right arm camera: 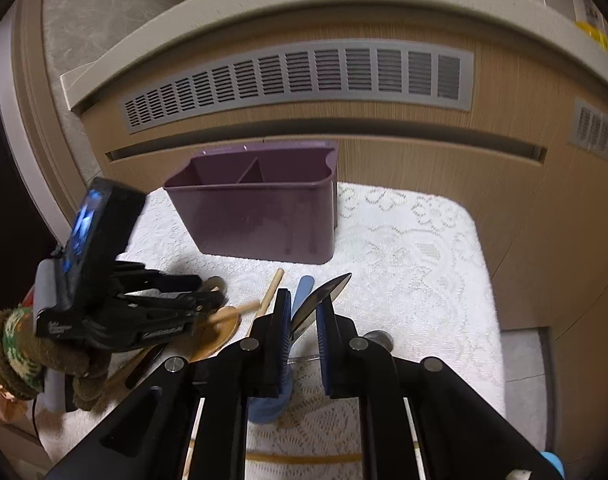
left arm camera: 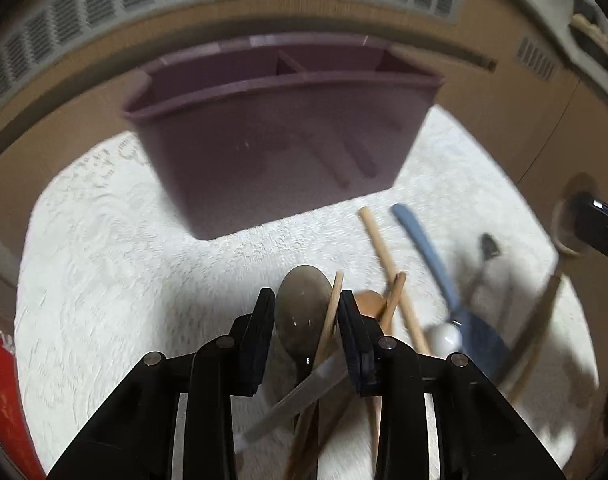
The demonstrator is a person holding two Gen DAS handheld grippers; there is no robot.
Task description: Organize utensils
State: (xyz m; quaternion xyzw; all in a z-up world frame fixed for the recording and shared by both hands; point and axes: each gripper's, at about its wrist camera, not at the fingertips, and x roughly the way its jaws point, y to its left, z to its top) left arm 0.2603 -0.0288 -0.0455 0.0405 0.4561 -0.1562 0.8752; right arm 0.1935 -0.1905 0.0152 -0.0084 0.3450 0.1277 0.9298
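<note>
A purple divided utensil holder [left arm camera: 280,140] [right arm camera: 260,216] stands on a white lace cloth [left arm camera: 116,280] at the back. In the left wrist view my left gripper [left arm camera: 306,300] is closed around a grey spoon [left arm camera: 300,312] and a wooden stick [left arm camera: 330,320] above the utensil pile. In the right wrist view my right gripper [right arm camera: 306,304] is shut on a knife [right arm camera: 324,296], its dark blade pointing up and forward. My left gripper [right arm camera: 208,300] also shows at the left of that view, over wooden utensils.
A pile of utensils lies on the cloth: wooden sticks [left arm camera: 384,256], a blue spatula [left arm camera: 436,272] [right arm camera: 302,288], a wooden spoon [right arm camera: 220,336]. A wooden cabinet with vent grilles [right arm camera: 304,80] stands behind the holder. The cloth's right side [right arm camera: 424,264] is bare.
</note>
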